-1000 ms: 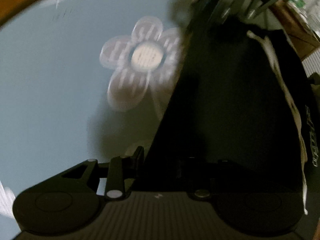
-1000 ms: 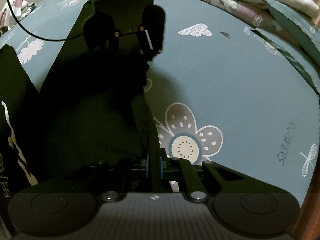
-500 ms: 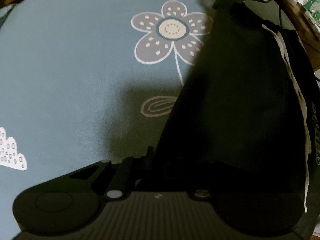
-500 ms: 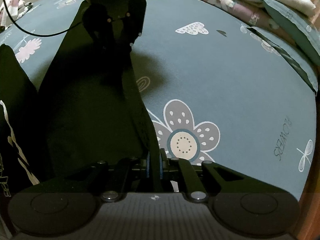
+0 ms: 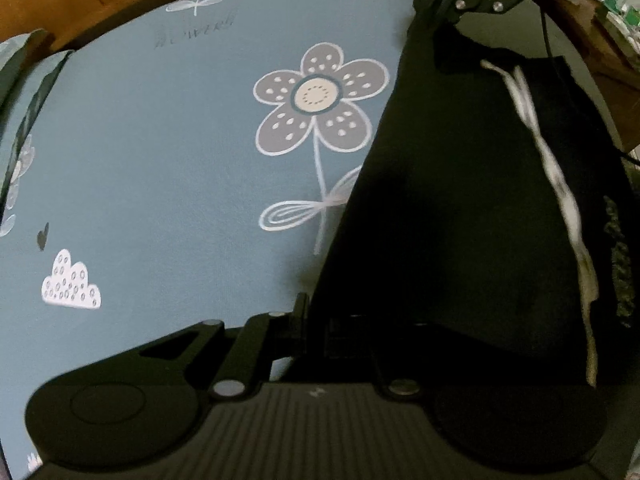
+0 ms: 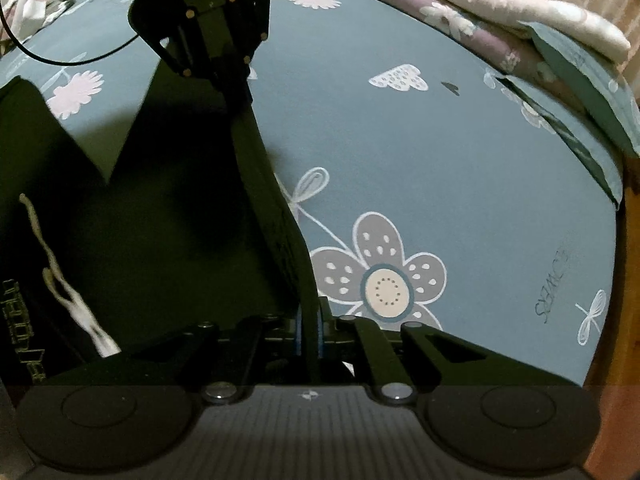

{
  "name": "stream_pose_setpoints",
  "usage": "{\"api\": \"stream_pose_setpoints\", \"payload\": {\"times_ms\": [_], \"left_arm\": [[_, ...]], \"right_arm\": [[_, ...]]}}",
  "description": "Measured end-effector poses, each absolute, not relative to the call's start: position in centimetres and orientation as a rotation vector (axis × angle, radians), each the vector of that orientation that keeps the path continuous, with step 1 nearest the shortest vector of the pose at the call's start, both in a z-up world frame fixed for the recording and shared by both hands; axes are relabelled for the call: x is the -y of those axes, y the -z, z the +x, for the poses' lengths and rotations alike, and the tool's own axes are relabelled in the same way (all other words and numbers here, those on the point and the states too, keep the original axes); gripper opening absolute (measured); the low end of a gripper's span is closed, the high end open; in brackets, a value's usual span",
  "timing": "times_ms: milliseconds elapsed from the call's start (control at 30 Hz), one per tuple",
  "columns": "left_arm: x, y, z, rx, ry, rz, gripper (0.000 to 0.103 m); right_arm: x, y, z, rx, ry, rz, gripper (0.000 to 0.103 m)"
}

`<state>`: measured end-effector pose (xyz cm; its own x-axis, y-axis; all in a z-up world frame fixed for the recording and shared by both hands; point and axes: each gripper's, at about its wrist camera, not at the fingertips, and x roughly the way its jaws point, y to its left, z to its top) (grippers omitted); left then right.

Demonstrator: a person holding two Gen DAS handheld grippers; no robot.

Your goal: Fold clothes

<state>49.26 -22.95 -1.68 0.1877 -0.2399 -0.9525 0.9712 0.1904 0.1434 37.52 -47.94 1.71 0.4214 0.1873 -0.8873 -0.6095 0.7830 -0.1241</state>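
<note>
A black garment (image 5: pixel 460 208) hangs stretched between the two grippers over a bed covered by a blue sheet (image 5: pixel 160 160) printed with flowers and clouds. The left gripper (image 5: pixel 316 320) has its jaws clenched on one edge of the cloth, and the right gripper (image 6: pixel 310 328) has its jaws clenched on the same edge further along, so the fabric runs taut from one to the other. Each gripper shows at the top of the other's view, with the dark cloth sloping down from it. A pale drawstring (image 5: pixel 560 184) trails down the garment's face, and some printed lettering (image 6: pixel 20 328) sits near its far side; part of the cloth seems to rest on the bed. The fold looks to be in its early half: an edge is gripped and raised, but nothing is yet laid over itself. What is left, by my reading, is carrying this edge across, laying it down flat, and further folds after that. Folded bedding (image 6: pixel 500 8) lies well apart at the head of the bed.
</note>
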Motion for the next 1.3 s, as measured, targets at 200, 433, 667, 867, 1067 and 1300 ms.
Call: {"api": "stream_pose_setpoints", "payload": {"times_ms": [200, 433, 667, 867, 1067, 1300], "left_arm": [[21.9, -0.8, 44.1, -0.929, 1.078, 0.983, 0.003], [21.7, -2.2, 37.4, -0.924, 1.164, 1.008, 0.002], [22.2, -1.0, 31.3, -0.957, 1.347, 1.064, 0.002], [23.0, 1.7, 28.8, -0.974, 1.458, 1.096, 0.001], [23.7, 4.7, 28.0, -1.009, 1.517, 1.108, 0.001], [24.4, 7.2, 27.1, -1.042, 1.545, 1.105, 0.001]], "right_arm": [[45.8, -3.5, 34.2, -1.014, -0.535, -0.503, 0.007], [43.1, -4.2, 29.5, -1.049, -0.564, -0.533, 0.007], [40.0, -3.0, 24.9, -1.097, -0.594, -0.609, 0.007], [38.4, -0.4, 21.9, -1.143, -0.620, -0.698, 0.007], [37.8, 2.8, 19.3, -1.183, -0.642, -0.782, 0.007], [38.1, 5.3, 18.0, -1.204, -0.603, -0.819, 0.008]]}}
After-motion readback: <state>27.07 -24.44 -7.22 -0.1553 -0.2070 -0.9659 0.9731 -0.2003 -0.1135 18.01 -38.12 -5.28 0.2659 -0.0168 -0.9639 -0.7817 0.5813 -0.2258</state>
